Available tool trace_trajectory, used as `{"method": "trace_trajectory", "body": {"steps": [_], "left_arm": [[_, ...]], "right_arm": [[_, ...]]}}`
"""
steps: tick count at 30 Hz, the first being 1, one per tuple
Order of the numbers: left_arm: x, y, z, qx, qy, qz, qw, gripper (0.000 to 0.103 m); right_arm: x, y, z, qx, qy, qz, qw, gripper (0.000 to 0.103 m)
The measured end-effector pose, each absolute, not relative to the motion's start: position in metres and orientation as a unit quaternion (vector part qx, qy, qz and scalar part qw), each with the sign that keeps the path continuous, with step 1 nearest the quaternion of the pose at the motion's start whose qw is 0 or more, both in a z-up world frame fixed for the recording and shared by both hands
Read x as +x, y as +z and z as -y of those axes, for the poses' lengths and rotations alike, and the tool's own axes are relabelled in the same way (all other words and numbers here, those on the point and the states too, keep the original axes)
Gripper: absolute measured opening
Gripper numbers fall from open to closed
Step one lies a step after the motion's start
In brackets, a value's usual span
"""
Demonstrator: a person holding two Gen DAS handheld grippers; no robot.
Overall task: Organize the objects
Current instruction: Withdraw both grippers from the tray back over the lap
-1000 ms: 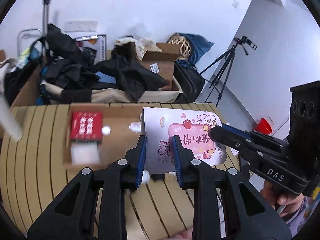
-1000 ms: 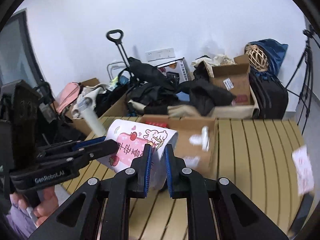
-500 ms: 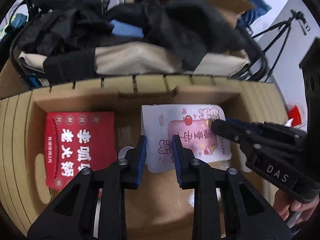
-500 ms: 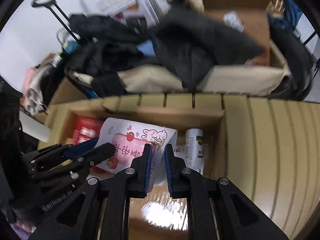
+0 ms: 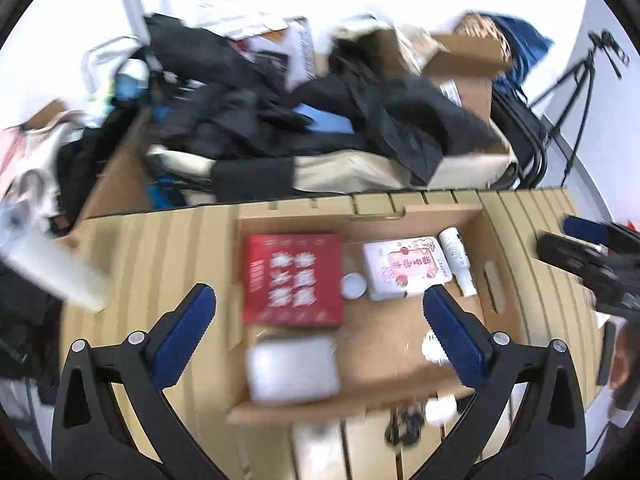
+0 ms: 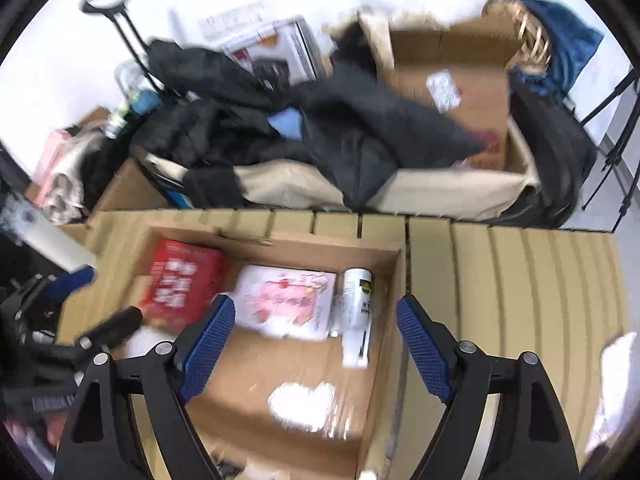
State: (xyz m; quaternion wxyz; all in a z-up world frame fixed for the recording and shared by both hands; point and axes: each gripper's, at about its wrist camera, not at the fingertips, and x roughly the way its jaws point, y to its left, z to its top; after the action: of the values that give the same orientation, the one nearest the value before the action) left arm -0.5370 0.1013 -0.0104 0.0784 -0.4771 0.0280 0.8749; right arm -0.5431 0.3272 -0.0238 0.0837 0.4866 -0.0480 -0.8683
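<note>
A white and pink cartoon packet (image 5: 406, 272) (image 6: 286, 306) lies flat in an open cardboard box (image 5: 498, 280) (image 6: 390, 264) on the slatted table. Beside it lie a red box (image 5: 294, 280) (image 6: 180, 280), a white bottle (image 5: 456, 260) (image 6: 358, 312) and a white pack (image 5: 292, 368). My left gripper (image 5: 320, 332) is open and empty above the box. My right gripper (image 6: 316, 348) is open and empty above the box; it also shows at the right edge of the left wrist view (image 5: 592, 256).
A pile of dark clothes and bags (image 5: 320, 120) (image 6: 320, 128) with cardboard boxes stands behind the table. A tripod (image 5: 576, 80) stands at the right. A white cylinder (image 5: 52, 272) is at the left. Small items (image 5: 420, 416) lie in front of the box.
Both grippers were shut on the cartoon packet over the box. Both have opened wide and pulled back, and the packet now lies in the box.
</note>
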Motion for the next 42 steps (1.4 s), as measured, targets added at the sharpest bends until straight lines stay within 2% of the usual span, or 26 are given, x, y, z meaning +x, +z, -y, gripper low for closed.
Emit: {"method": "trace_trajectory", "body": {"steps": [7,13,21,27,30,32,36,42], "left_arm": [[-0.426,0.092,-0.054,-0.44,0.897,-0.011,0.044,0.103],[-0.326,0.12,-0.032,-0.436,0.899,-0.02,0.032,0.103],[-0.169,0.089,-0.006,-0.391,0.919,-0.022,0.046,0.103],[-0.065,0.019,-0.008,-0.292,0.955,-0.023,0.039,0.103],[-0.053,-0.003,-0.013,-0.317,0.946,-0.005,0.059,0.103],[-0.053,-0.008,-0.016,-0.324,0.944,-0.012,0.06,0.103],[-0.055,-0.009,-0.018,-0.317,0.947,-0.016,0.051,0.103],[-0.06,-0.023,-0.021,-0.331,0.942,-0.021,0.055,0.103]], "right_arm": [[-0.396,0.086,-0.329,0.426,-0.902,-0.018,0.07,0.086],[-0.297,0.119,-0.326,0.401,-0.912,-0.022,0.084,0.086],[-0.139,0.091,-0.294,0.334,-0.934,-0.024,0.128,0.086],[-0.053,0.018,-0.269,0.307,-0.946,0.012,0.106,0.086],[-0.051,-0.011,-0.257,0.332,-0.937,0.007,0.108,0.086],[-0.051,-0.01,-0.253,0.325,-0.941,-0.002,0.091,0.086],[-0.051,-0.006,-0.261,0.315,-0.942,0.039,0.112,0.086],[-0.062,-0.022,-0.273,0.336,-0.937,0.056,0.082,0.086]]}}
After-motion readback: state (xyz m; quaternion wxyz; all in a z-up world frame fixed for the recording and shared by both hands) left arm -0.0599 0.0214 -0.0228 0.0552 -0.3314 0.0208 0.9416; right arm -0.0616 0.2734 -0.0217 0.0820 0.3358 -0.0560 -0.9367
